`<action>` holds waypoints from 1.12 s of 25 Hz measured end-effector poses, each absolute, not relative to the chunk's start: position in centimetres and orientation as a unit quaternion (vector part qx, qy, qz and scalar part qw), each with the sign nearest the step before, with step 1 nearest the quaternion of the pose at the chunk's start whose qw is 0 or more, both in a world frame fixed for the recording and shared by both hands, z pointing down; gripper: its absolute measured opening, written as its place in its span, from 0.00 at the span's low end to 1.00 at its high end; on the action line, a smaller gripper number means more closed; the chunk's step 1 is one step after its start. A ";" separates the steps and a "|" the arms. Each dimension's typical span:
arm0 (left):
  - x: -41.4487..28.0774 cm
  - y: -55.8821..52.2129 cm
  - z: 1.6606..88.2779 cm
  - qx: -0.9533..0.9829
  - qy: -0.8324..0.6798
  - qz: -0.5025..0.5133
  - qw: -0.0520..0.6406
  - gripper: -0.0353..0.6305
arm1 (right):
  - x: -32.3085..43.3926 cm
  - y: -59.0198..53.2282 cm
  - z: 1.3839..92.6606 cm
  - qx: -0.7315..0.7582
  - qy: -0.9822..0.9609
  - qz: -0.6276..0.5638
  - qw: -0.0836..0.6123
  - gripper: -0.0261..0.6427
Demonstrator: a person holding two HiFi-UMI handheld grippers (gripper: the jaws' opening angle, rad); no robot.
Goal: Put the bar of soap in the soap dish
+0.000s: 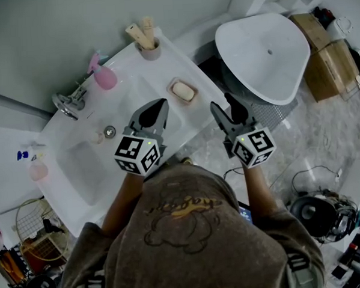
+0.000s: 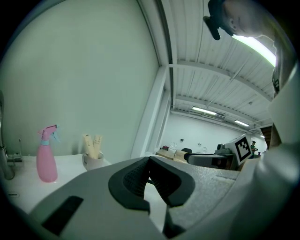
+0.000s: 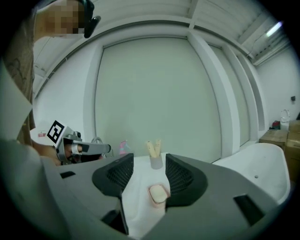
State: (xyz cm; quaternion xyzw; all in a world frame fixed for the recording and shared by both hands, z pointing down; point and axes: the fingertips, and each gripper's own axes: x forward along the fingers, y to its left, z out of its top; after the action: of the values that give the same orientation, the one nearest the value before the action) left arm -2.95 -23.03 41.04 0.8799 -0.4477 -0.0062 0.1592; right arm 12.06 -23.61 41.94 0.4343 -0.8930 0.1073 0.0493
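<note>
White vanity counter (image 1: 125, 65) with a sunken basin (image 1: 82, 169), seen from above; a white bathtub (image 1: 265, 51) stands beyond its far end, with cardboard boxes (image 1: 326, 60) on the floor past the tub. A person in a brown shirt (image 1: 190, 230) stands at the counter's long edge, holding one gripper in each hand. Left gripper (image 1: 157, 110) (image 2: 149, 161): appears in the head view over the basin's near right side; its own view shows the two dark pads meeting at their tips with nothing between them. Right gripper (image 1: 229, 107) (image 3: 149, 173): held at the counter's edge, well short of the soap dish; jaws spread wide and empty, with the soap dish framed in the gap between them farther off. A chrome faucet (image 1: 69, 104) sits at the back of the basin, and a pink spray bottle (image 1: 104, 77) (image 2: 47, 159) stands beside it. A cup (image 1: 150, 50) (image 2: 93, 161) (image 3: 156, 161) holding two pale tubes stands at the far end of the counter. The soap dish (image 1: 172, 85) (image 3: 151, 198), pinkish and rectangular, rests on the counter between the cup and the grippers. The bar of soap (image 1: 183, 91) (image 3: 158, 192), cream-coloured, lies flat inside the soap dish, untouched by either gripper.
</note>
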 end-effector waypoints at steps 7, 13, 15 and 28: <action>-2.9 -22.3 41.4 0.883 -0.449 -0.008 0.140 0.06 | 13.2 -20.8 41.7 0.459 -0.881 0.112 0.007 0.30; -3.1 -21.7 41.8 0.881 -0.452 -0.013 0.141 0.06 | 12.7 -20.0 43.4 0.464 -0.878 0.113 0.025 0.20; -3.2 -21.5 41.9 0.880 -0.454 -0.011 0.140 0.05 | 12.4 -19.8 43.7 0.465 -0.878 0.111 0.029 0.14; -4.3 -20.9 42.1 0.876 -0.466 -0.012 0.128 0.06 | 13.3 -19.1 44.5 0.500 -0.859 0.104 0.025 0.04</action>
State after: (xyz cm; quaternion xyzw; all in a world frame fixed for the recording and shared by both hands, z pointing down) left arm -4.26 -20.88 42.09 0.8756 -0.4657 -0.0118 0.1278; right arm 13.26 -19.09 44.54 0.5000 -0.8593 0.1043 0.0251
